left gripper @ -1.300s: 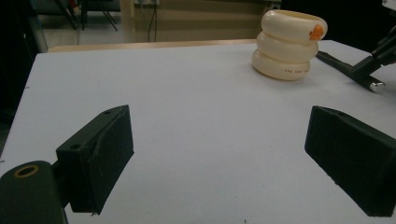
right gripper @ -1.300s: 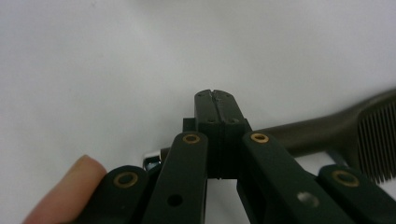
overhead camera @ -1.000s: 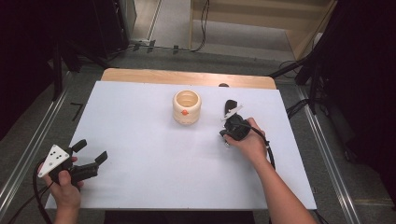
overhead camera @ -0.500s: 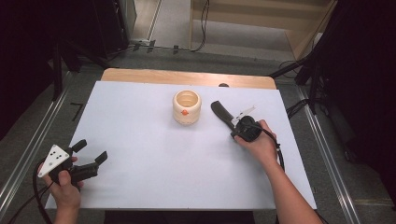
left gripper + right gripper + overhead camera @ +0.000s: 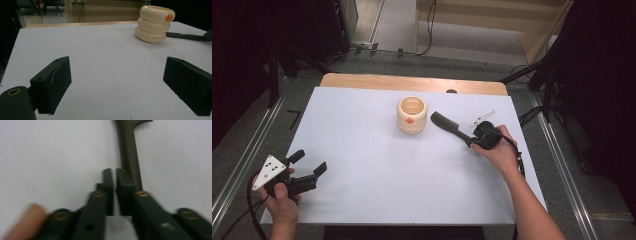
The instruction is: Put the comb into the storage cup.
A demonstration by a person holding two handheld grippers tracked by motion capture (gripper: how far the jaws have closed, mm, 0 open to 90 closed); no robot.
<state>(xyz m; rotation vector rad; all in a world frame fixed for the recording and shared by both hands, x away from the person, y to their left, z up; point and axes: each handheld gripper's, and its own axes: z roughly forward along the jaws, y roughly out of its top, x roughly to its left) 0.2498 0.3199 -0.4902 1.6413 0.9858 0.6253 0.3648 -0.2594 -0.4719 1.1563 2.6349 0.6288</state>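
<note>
While I watch from the high view, the white desk (image 5: 377, 165) takes up most of the scene, with a strip of bare wood along its far edge. Near the far middle of it stands a cream ribbed pot (image 5: 412, 114), upright, open at the top, with a small orange mark on its side; in the left gripper view the same pot (image 5: 154, 24) looks like three stacked rings. Just to the right of the pot lies a dark comb (image 5: 451, 126), flat on the desk, its broad end toward the pot but apart from it, its handle running toward my right hand. My right gripper (image 5: 473, 140) sits at that handle end. In the right gripper view the comb's handle (image 5: 130, 152) runs alongside the right-hand jaw, partly behind it, and the jaws have just been easing open: a narrow slit shows between them with nothing in it, so the comb is not clamped. My left gripper (image 5: 309, 165) rests at the near left corner of the desk, well apart from everything else, jaws spread wide over bare surface. A small clear object (image 5: 482, 118) lies beyond the right hand; I cannot tell what it is.
</note>
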